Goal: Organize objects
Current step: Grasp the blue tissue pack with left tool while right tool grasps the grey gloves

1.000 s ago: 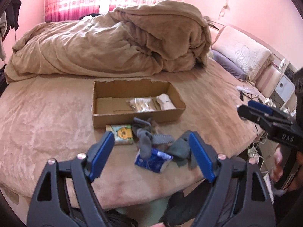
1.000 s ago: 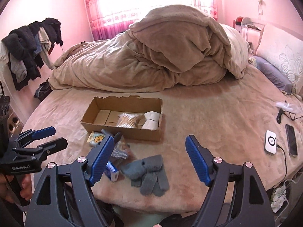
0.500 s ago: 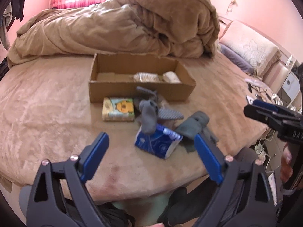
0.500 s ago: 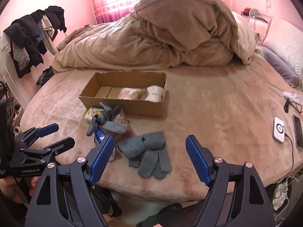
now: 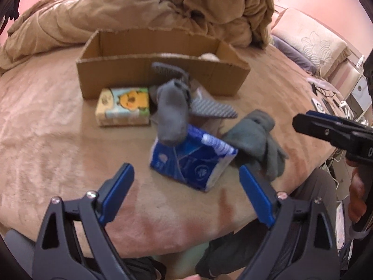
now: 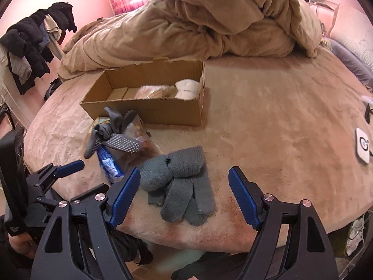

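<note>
**Both grippers spread wide over the clutter at the bed's edge**

The left gripper (image 5: 184, 191) has its jaws wide apart and holds nothing; it hovers just short of a blue tissue pack (image 5: 192, 161) that lies tilted on the bed (image 5: 46, 121). A grey sock (image 5: 172, 114) drapes over the top of that pack, and a striped grey sock (image 5: 213, 110) sticks out to the right behind it. Left of the socks sits a small box with a yellow cartoon figure (image 5: 123, 106), close against the front wall of an open cardboard box (image 5: 160, 77).

The right gripper (image 6: 184, 193) is equally wide and empty, its blue pads flanking a pair of grey knit gloves (image 6: 179, 182) stacked one on the other near the bed's edge, fingers pointing toward the camera. Beyond the gloves the cardboard box holds a white roll (image 6: 187, 88) at its right end and, beside it, what may be a clear bag of pale sticks; the blur makes that uncertain. A rumpled tan duvet (image 6: 209, 23) is heaped behind the box, and dark clothes (image 6: 30, 44) hang at the far left.
</note>
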